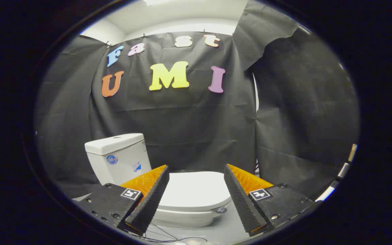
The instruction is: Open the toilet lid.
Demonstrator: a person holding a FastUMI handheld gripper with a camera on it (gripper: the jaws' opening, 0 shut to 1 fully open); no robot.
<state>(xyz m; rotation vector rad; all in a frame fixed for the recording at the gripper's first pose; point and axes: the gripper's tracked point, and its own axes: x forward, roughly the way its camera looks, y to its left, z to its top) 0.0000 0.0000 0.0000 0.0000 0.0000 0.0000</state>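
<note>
Two ribbed black fingers of the gripper (196, 170) stand spread, empty, above the closed glossy white plastic toilet lid (196, 190) — probably light, stiff, slippery; best hooked under its front rim.

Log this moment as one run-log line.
gripper: open, holding nothing | toilet lid: closed, just ahead between the fingers | tank: behind lid | contact: none | step: approach
</note>
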